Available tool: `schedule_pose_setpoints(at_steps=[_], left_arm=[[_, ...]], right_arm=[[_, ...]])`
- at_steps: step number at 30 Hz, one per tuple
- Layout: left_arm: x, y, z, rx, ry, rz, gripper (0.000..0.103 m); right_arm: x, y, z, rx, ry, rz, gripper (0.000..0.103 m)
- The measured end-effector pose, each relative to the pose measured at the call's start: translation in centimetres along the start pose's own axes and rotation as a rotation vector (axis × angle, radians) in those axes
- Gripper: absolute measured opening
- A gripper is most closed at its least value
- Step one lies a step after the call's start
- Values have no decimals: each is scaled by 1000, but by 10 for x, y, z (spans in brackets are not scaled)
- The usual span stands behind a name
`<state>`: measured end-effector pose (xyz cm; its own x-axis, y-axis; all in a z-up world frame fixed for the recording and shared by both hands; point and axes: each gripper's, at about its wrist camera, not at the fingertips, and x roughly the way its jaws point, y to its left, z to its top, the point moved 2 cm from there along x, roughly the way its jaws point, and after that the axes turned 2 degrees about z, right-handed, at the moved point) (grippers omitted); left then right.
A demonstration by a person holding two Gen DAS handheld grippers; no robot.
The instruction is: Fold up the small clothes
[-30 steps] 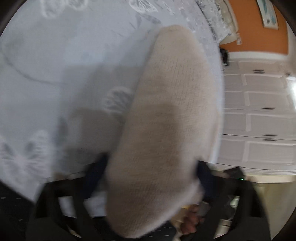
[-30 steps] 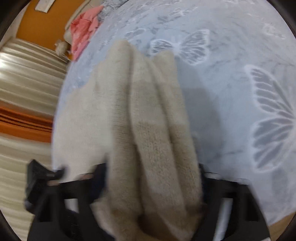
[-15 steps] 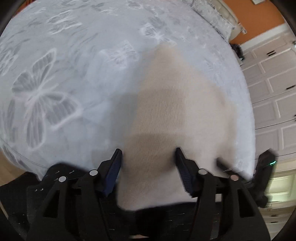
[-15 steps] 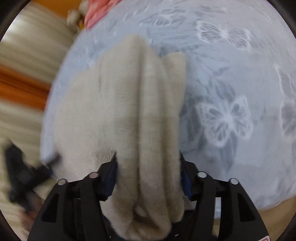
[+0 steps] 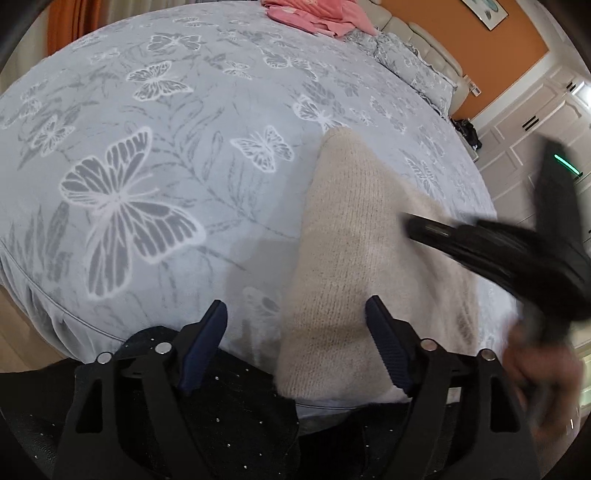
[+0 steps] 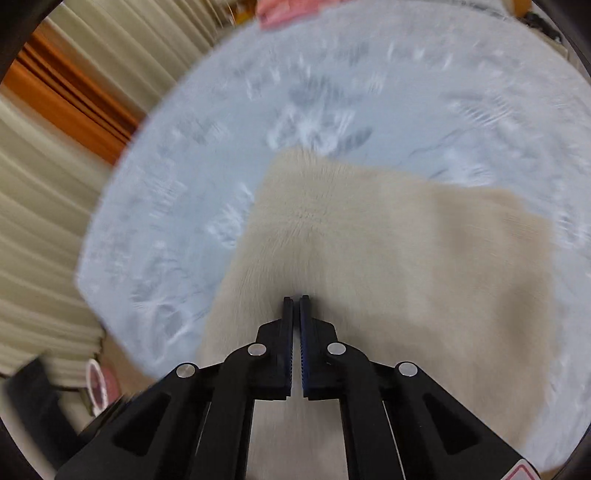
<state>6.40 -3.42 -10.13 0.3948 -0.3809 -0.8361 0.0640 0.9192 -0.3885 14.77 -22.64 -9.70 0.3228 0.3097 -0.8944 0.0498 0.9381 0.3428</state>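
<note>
Cream knit laid down on the bed, fold at risk of slipping

Left wrist view: left hand-held gripper [image 5: 295, 341] gapes wide, gripping nothing; cream garment [image 5: 354, 266] lies on the bed [image 5: 184, 110] toward 2 o'clock. Right wrist view: right hand-held gripper [image 6: 296, 317], fingers pressed together with no cloth visible between them, over the garment at 12 o'clock, could drag the layers askew.

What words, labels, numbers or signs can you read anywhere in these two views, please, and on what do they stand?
None can be read.
Red-edged sticker at the right gripper's base: cut off by the frame, no text legible.
Round pink-rimmed object beside the bed: too blurred.
Framed picture on the orange wall: artwork only, no lettering visible.
</note>
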Motion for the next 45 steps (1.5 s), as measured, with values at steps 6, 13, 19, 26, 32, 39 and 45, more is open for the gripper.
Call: schedule_pose_setpoints(at_steps=[6, 13, 19, 26, 32, 39, 45], left_arm=[[5, 3, 4, -2, 9, -2, 77], [4, 1, 0, 2, 10, 5, 77], [3, -1, 0, 20, 4, 22, 78], [-5, -5, -2, 49, -29, 65, 79], [-16, -8, -3, 51, -72, 6, 79], [-24, -20, -7, 96, -109, -12, 84], [-28, -17, -8, 76, -118, 1, 85]], right_arm=[[12, 3, 17, 41, 5, -27, 0], [-79, -28, -66, 111, -182, -111, 3], [-88, -69, -120, 252, -166, -129, 6], [-99, -54, -124, 206, -246, -176, 49], [-110, -80, -152, 312, -233, -113, 57], [-94, -88, -157, 362, -158, -1, 63], [-80, -93, -155, 417, -93, 25, 53]])
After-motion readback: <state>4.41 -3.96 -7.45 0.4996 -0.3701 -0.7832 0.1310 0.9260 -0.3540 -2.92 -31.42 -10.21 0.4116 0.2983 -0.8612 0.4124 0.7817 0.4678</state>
